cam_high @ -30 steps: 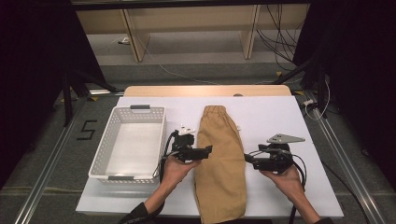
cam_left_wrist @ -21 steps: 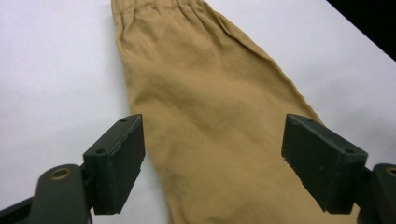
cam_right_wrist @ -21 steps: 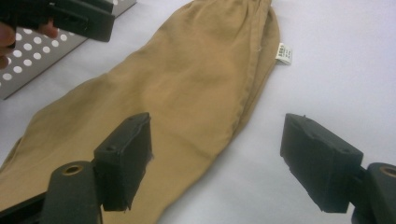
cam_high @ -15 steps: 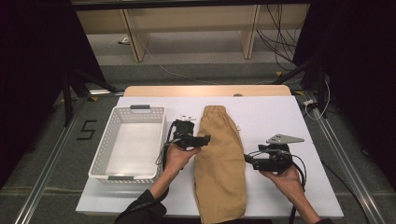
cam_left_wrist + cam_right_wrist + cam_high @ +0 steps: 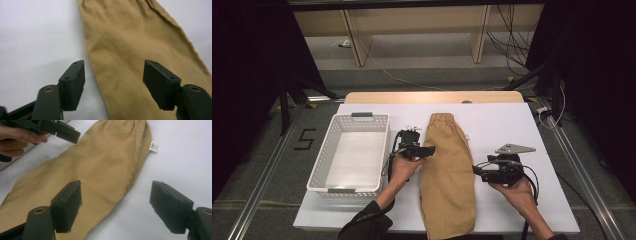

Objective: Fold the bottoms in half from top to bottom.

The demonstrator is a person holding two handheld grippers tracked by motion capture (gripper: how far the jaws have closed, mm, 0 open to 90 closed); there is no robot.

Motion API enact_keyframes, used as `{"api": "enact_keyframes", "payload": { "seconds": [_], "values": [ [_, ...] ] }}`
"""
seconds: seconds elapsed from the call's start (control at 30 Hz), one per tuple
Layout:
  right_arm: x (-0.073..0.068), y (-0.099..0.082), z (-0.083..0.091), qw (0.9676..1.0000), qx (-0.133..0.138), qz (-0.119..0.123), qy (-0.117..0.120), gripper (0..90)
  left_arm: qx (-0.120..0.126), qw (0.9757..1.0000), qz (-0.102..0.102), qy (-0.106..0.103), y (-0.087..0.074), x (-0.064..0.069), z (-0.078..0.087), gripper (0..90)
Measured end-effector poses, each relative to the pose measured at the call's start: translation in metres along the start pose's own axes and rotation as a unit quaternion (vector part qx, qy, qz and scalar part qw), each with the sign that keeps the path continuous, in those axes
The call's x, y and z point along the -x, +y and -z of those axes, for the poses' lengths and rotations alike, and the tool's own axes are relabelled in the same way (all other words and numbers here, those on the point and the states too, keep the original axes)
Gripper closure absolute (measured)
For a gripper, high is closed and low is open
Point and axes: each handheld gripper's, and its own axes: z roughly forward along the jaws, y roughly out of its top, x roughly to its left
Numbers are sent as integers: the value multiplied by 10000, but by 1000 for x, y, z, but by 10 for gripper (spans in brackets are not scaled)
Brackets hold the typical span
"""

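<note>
Folded tan cloth trousers (image 5: 447,172) lie flat mid-desk (image 5: 512,125), not yet gripped: left gripper (image 5: 113,72) w/ fingers just closing, straddling the left edge w/o contact, right gripper (image 5: 116,203) wide open, empty; white plastic basket (image 5: 362,125) unfilled.

light: bright, even on table | surroundings: dark | shadows: soft | close views: slightly blurred

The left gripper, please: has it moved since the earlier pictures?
Yes. The left gripper has moved away from the person along the basket, its jaws closing somewhat but open over the trousers edge.
</note>
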Motion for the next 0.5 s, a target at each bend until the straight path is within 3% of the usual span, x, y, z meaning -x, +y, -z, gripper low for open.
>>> {"api": "enact_keyframes", "payload": {
  "seconds": [0.3, 0.5],
  "values": [
    [3, 5, -8, 10000, -17, -17, -33, 271, -96, 9999, 44, -79, -2, -3, -9, 484],
    [4, 7, -12, 9999, -87, 11, -53, 274, -158, 9998, -45, -62, -5, -2, -15, 573]
  ]
}}
